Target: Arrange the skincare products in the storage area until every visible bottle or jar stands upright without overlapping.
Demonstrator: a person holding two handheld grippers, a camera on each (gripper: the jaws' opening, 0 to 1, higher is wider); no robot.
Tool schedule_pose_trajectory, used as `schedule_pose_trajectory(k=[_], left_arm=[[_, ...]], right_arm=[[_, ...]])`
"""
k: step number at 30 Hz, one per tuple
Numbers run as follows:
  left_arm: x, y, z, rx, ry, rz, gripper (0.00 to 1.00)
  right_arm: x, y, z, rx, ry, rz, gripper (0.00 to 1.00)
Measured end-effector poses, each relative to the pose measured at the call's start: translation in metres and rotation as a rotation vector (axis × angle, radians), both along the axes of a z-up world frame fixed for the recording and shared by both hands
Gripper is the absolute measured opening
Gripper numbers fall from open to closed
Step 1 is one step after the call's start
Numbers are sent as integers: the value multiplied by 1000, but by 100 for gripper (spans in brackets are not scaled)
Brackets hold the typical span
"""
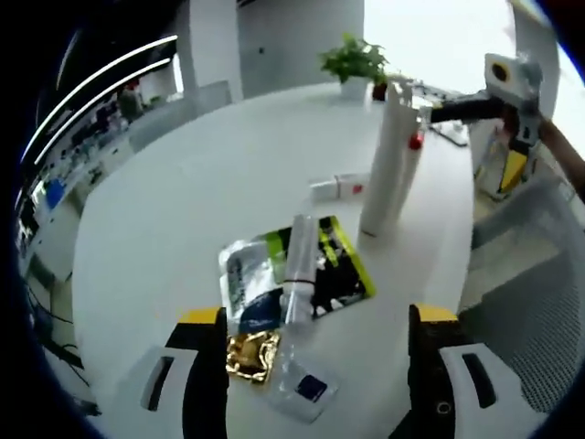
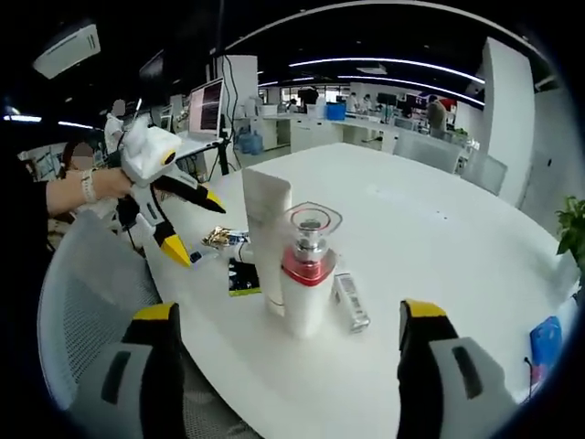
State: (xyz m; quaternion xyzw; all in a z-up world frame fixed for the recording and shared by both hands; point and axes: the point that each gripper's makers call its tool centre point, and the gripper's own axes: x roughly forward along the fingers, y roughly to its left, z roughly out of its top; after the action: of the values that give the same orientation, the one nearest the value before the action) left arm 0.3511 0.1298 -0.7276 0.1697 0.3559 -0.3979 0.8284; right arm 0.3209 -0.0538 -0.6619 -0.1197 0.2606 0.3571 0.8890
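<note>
Left gripper view: a slim clear tube (image 1: pixel 299 270) is seen lying flat across soft sachets (image 1: pixel 302 274) at lower centre, between the left gripper (image 1: pixel 315 375)'s spread, empty jaws. Light, slick, rolls easy, so probably best pinched mid-body. Upper right, a tall white tube (image 1: pixel 386 160) stands upright. Right gripper view: a pump bottle (image 2: pixel 306 274) stands at centre beside it; the right gripper (image 2: pixel 292 366) is released too.

Table (image 1: pixel 183 183): smooth white top, faint sheen. Tall tube (image 2: pixel 265 233): matt white plastic. Pump bottle (image 2: pixel 306 283): white plastic body, glossy red collar, clear plastic cap. Lying tube (image 1: pixel 299 270): translucent glossy plastic. Sachets (image 1: pixel 343 265): shiny printed foil, green and black. Small sachet (image 1: pixel 251 355): crinkled gold foil. Chair back (image 2: pixel 78 302): grey woven mesh.
</note>
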Motion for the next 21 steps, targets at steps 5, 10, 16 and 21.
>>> schedule_pose_trajectory(k=[5, 10, 16, 21], left_arm=[[9, 2, -15, 7, 29, -5, 63], [22, 2, -22, -1, 20, -4, 49], [30, 0, -35, 17, 23, -15, 39], [31, -2, -43, 34, 29, -21, 35]], right_arm=[[1, 0, -1, 10, 12, -2, 99], [2, 1, -5, 1, 24, 5, 99], [3, 0, -8, -2, 40, 2, 99], [2, -2, -7, 3, 40, -2, 98]])
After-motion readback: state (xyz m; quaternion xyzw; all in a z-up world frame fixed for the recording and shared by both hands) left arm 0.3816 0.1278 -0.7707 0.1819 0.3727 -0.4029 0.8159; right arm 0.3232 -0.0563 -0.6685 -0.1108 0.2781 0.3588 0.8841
